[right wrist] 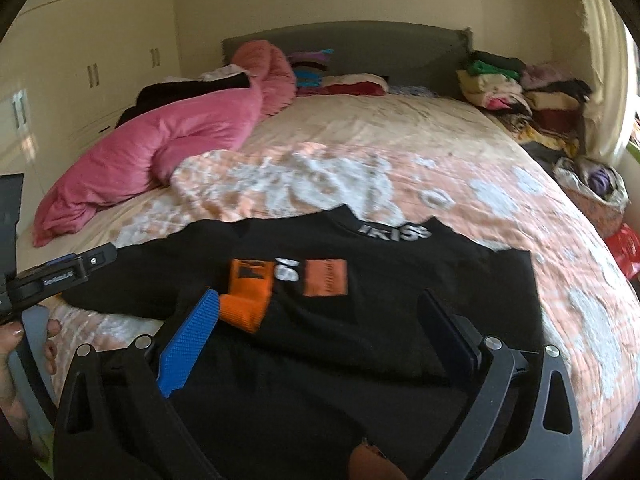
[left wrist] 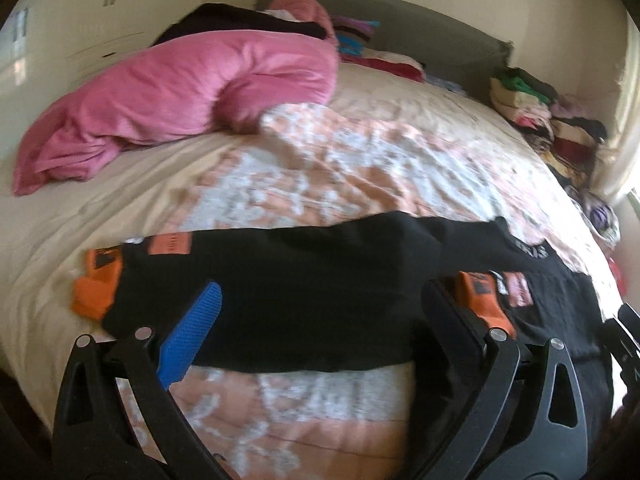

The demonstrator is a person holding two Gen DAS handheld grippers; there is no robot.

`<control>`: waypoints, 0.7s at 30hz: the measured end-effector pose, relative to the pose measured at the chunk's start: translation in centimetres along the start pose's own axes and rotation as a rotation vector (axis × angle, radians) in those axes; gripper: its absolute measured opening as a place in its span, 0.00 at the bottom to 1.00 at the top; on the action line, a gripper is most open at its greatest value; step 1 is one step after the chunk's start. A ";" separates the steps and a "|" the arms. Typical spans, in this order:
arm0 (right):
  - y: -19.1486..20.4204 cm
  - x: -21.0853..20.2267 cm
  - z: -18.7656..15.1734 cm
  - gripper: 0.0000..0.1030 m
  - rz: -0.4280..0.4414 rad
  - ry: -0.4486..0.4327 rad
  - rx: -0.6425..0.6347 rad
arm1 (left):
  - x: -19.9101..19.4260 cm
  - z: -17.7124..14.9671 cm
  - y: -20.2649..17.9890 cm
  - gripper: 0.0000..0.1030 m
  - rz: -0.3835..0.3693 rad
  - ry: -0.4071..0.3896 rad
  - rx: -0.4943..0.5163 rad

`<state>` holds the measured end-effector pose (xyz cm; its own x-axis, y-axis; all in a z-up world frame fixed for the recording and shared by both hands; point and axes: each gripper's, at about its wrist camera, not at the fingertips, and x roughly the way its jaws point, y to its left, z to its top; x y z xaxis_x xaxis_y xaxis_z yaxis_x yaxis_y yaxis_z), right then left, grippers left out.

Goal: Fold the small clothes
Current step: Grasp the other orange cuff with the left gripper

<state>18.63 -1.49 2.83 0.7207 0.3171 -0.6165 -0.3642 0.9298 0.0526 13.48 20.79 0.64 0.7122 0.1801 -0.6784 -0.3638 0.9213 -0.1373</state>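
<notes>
Landmark: black garment (right wrist: 328, 320), a soft knit top lying flat across the near part of the bed, its neck lettered in white.
Pink duvet (right wrist: 160, 148): plump, creased bundle, beyond the garment to its left, near the headboard end.
Hand (right wrist: 24, 344): seen in the right wrist view at the garment's left edge, wrapped round the left tool's grey handle.
Left gripper (left wrist: 320, 300): jaws spread wide, nothing between them; one blue ribbed pad (left wrist: 192, 332) and one plain black pad, poised above the garment's left half.
Orange cuff (right wrist: 244, 304): ribbed knit, folded onto the garment's middle, beside two flat orange rectangular patches.
Right gripper (right wrist: 324, 308): jaws likewise spread wide and empty, above the garment's right half.
Bedspread (right wrist: 480, 184): quilted, puckered cloth in peach with pale floral blotches, lying directly under the garment.
Headboard (right wrist: 360, 40): flat grey panel, far beyond the garment.
Clothes pile (right wrist: 532, 92): mixed stacked fabrics, far right of the garment by the curtain.
</notes>
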 end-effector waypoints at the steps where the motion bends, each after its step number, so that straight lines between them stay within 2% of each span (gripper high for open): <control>1: 0.4 0.1 0.1 0.95 0.006 -0.001 -0.007 | 0.0 0.0 0.5 0.91 0.014 0.000 -0.012; 6: 3.1 0.8 1.1 0.95 0.044 -0.005 -0.050 | 0.3 -0.1 3.1 0.91 0.090 0.010 -0.084; 10: 5.2 1.6 1.8 0.95 0.074 -0.003 -0.081 | 0.0 0.0 5.8 0.91 0.170 -0.011 -0.189; 14: 7.0 2.3 2.1 0.95 0.098 0.003 -0.115 | -0.3 0.0 7.8 0.91 0.215 -0.036 -0.250; 21: 9.8 3.5 2.6 0.95 0.159 0.017 -0.171 | -0.2 -0.2 10.8 0.91 0.272 -0.031 -0.342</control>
<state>19.13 9.22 3.27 0.6369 0.4528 -0.6240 -0.5679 0.8229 0.0175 9.25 30.59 -0.84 0.5789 0.4156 -0.7015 -0.7146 0.6729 -0.1910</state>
